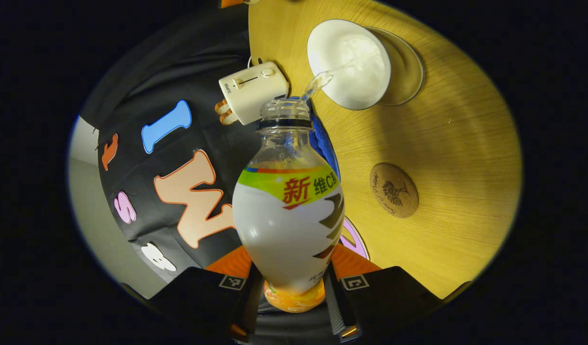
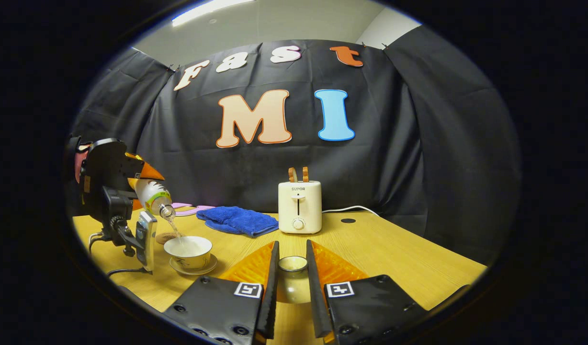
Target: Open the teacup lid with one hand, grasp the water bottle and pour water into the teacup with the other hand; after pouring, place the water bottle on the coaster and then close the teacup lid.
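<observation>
My left gripper point(image 1: 294, 282) is shut on a clear water bottle point(image 1: 289, 211) with a white and green label, tilted so that a thin stream of water runs from its uncapped mouth into the white teacup point(image 1: 349, 62) on its glass saucer point(image 1: 409, 67). In the right gripper view that same bottle point(image 2: 151, 196) pours down into the teacup point(image 2: 188, 249) at the left. My right gripper point(image 2: 292, 282) is shut on the teacup lid point(image 2: 292, 280), held above the wooden table point(image 2: 394, 258). A round cork coaster point(image 1: 393, 190) lies bare on the table near the cup.
A white toaster point(image 2: 299, 207) with two slices of toast stands at the back of the table, its cord trailing right. A folded blue cloth point(image 2: 239, 220) lies beside it. The person's other hand-held rig point(image 2: 112, 191) looms at the left, above the cup.
</observation>
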Demonstrator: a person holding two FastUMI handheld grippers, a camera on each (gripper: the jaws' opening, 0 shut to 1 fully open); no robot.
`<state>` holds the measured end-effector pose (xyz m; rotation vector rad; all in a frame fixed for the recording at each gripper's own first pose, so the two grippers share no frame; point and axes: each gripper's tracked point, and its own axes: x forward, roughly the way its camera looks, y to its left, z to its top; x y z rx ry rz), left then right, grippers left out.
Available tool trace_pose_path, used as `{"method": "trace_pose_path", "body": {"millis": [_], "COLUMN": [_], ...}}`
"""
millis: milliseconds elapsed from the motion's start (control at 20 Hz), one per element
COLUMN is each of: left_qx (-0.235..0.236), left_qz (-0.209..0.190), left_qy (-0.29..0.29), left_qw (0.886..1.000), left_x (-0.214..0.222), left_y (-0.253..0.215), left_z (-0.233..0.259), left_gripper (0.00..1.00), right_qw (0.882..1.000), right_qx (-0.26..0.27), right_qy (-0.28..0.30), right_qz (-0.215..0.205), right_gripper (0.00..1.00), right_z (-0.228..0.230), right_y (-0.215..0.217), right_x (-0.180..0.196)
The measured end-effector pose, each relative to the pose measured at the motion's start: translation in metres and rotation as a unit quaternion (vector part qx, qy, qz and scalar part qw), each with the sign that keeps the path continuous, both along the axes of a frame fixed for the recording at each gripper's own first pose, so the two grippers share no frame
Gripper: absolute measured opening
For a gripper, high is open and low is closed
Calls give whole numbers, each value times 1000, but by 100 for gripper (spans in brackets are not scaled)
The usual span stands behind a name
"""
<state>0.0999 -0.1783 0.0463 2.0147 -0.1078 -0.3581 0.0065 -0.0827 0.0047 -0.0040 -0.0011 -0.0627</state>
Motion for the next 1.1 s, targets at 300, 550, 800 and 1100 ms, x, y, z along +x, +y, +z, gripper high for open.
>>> {"method": "trace_pose_path", "body": {"millis": [300,550,800,1100], "left_qx": [38,51,45,-64], "left_qz": [-14,-25,-27,0], "left_qy": [-18,-33,-28,45], "left_qw": [999,998,998,997], "left_x": [1,-1,-1,-1], "left_y": [-4,-11,-12,1], "left_z": [16,27,26,-6], "left_gripper": [57,57,57,57], "right_qw": [1000,1000,1000,1000], "right_qx": [0,0,0,0], "right_qy": [0,0,0,0], "right_qz": [0,0,0,0], "right_gripper": [34,34,34,35], "right_z": [0,0,0,0], "right_y": [0,0,0,0], "right_x": [0,0,0,0]}}
